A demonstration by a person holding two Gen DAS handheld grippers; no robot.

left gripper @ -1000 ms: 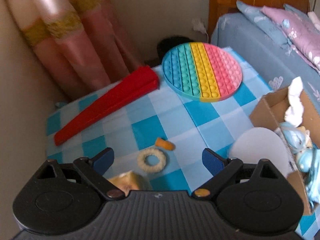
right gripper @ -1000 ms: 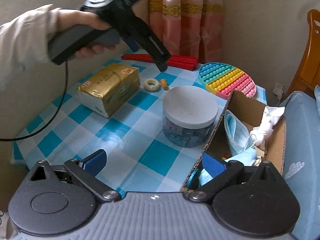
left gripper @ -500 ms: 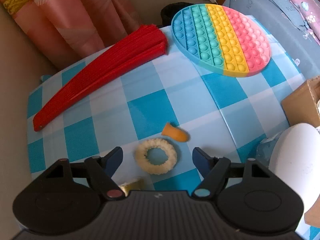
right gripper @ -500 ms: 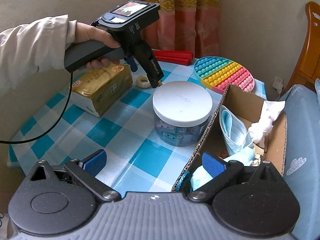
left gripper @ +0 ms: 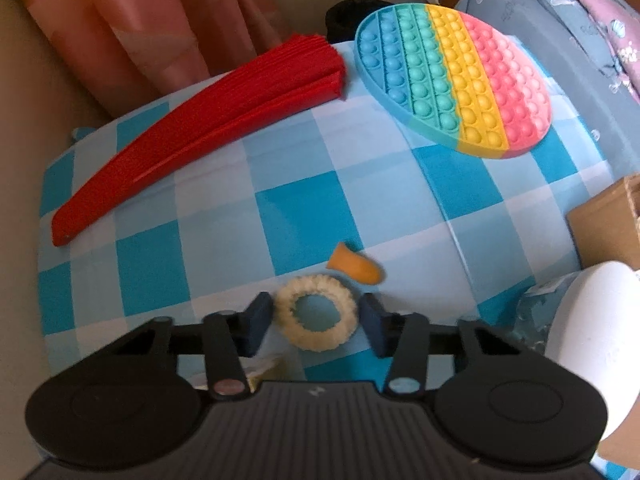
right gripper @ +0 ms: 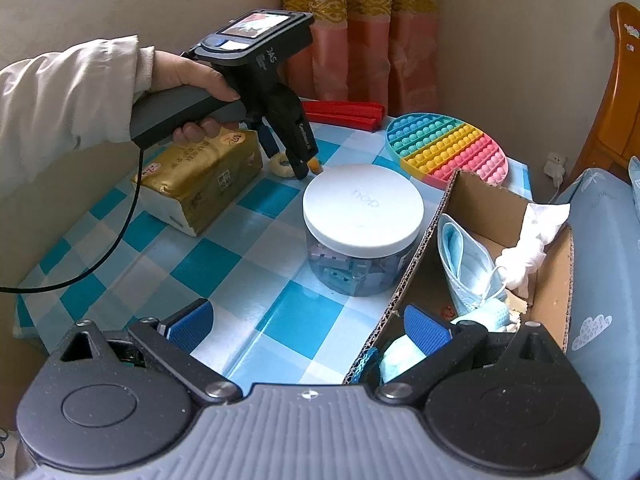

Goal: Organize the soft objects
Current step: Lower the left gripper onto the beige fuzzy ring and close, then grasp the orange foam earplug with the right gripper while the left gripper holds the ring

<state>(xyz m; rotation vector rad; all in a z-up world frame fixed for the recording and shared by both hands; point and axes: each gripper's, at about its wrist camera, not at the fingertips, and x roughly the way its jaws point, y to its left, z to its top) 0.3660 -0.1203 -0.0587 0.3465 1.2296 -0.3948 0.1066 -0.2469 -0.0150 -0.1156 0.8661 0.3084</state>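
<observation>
box (right gripper: 472,208): masks (right gripper: 460,256) and white cloth (right gripper: 532,236) already inside. outside it: fuzzy ring (left gripper: 316,312), flanked by the open left claw (left gripper: 316,320), ungripped; orange cap (left gripper: 354,268) beside it. right claw (right gripper: 308,324) open, empty.

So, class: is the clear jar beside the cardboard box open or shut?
Shut. The clear jar stands upright on the checked tablecloth with its white lid sitting flat across the whole mouth.
</observation>
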